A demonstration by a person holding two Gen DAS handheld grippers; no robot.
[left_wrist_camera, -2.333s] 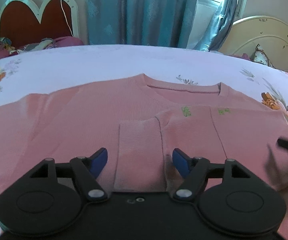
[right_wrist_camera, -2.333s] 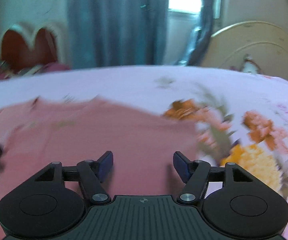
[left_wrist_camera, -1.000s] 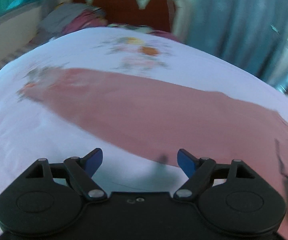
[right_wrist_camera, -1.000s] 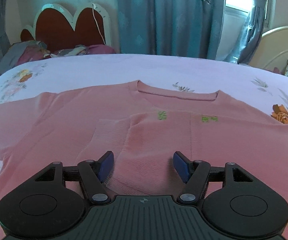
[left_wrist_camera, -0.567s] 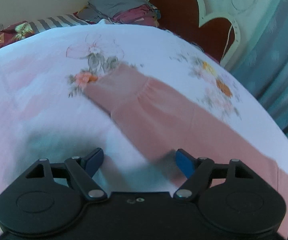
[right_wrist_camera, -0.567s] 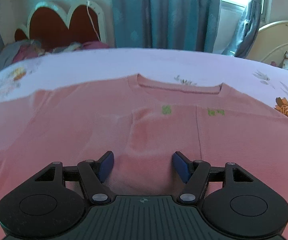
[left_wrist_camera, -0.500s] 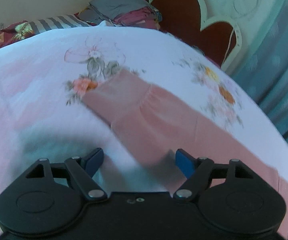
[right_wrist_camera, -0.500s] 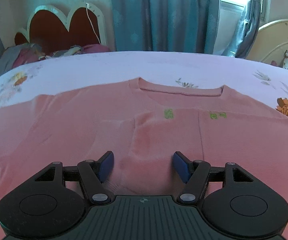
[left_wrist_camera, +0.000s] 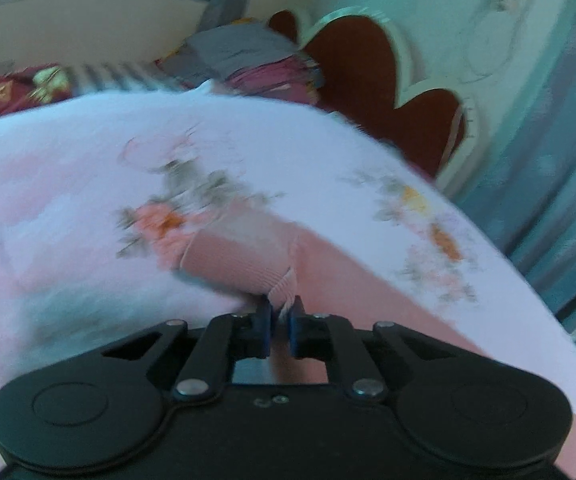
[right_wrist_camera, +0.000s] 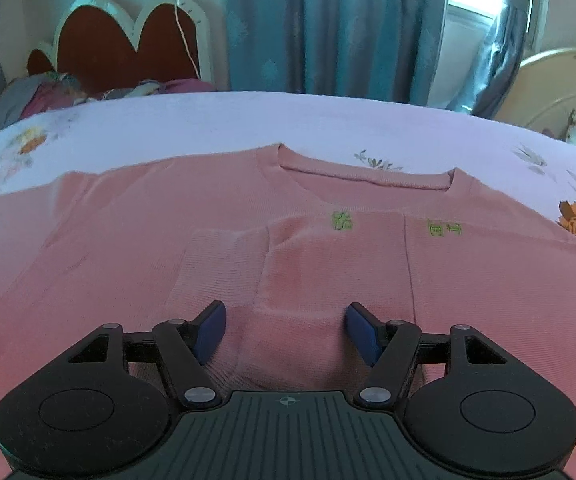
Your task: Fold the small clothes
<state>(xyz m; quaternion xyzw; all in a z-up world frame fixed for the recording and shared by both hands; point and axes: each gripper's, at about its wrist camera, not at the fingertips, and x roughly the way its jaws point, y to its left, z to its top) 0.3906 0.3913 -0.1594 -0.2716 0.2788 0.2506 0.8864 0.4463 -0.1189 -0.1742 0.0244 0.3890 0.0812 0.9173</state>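
A pink knit sweater (right_wrist_camera: 216, 240) lies flat on the bed, neckline at the far side. Its right sleeve is folded across the chest, with small green marks on it. My right gripper (right_wrist_camera: 284, 330) is open and empty, just above the folded sleeve's cuff. In the left wrist view, my left gripper (left_wrist_camera: 280, 320) is shut on the ribbed cuff of the left sleeve (left_wrist_camera: 244, 260), which stretches away to the right over the sheet. The view is blurred.
The bed has a pale floral sheet (right_wrist_camera: 248, 120). A red heart-shaped headboard (right_wrist_camera: 128, 44) and a pile of clothes (right_wrist_camera: 40, 96) are at the far left. Blue curtains (right_wrist_camera: 328, 28) hang behind. A cream headboard (right_wrist_camera: 560, 80) stands at the far right.
My left gripper has moved up to the left sleeve's cuff and shut on it; half a second ago it was open. My right gripper has stayed open over the folded sleeve.
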